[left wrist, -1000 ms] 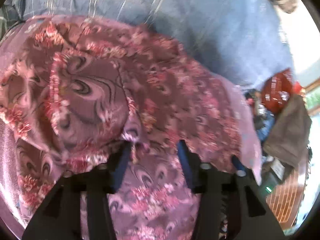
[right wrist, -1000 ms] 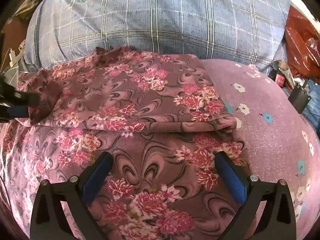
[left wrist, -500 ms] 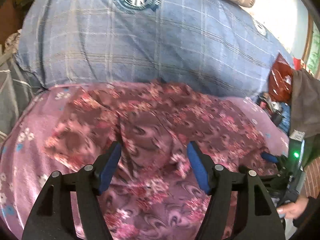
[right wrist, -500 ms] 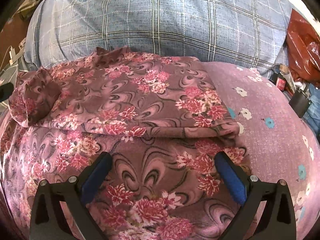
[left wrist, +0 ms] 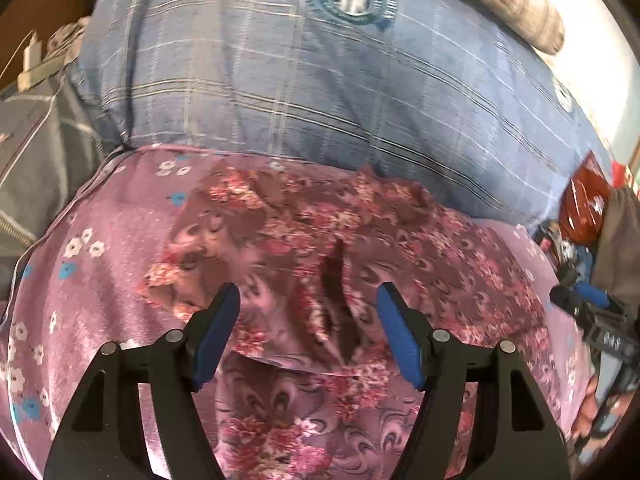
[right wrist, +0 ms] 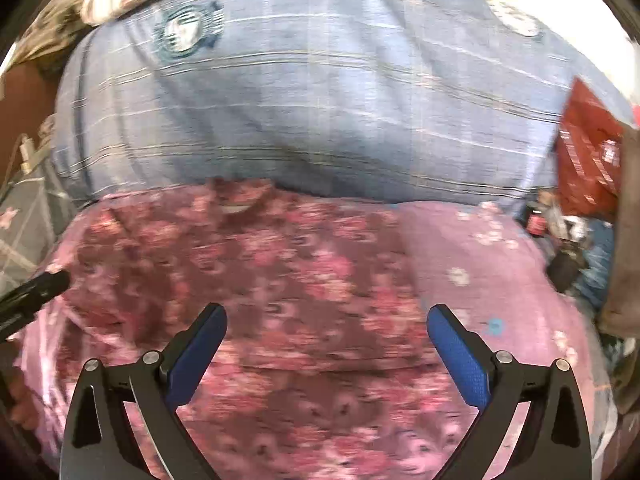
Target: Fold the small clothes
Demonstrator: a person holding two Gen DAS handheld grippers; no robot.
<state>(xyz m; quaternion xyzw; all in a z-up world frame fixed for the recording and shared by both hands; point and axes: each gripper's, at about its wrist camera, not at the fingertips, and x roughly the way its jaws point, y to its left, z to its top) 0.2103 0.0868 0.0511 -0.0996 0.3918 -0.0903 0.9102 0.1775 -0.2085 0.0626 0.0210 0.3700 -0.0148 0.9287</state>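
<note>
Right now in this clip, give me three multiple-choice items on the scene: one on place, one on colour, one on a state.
1. Where does the floral garment lie?
A. On the purple flowered sheet, in front of the blue checked pillow
B. On top of the pillow
C. On a wooden floor

2. What colour are the pads on the left gripper fingers?
A. Red
B. Blue
C. Yellow

3. How do the jaws of the right gripper stand?
A. Clamped on the garment
B. Shut on nothing
C. Open, nothing pinched

Answers:
1 A, the garment spreads over the sheet and the pillow rises behind it.
2 B, both pads show blue against black fingers.
3 C, its pads stand wide apart above the cloth, which the blurred right wrist view shows lying below them.
</note>
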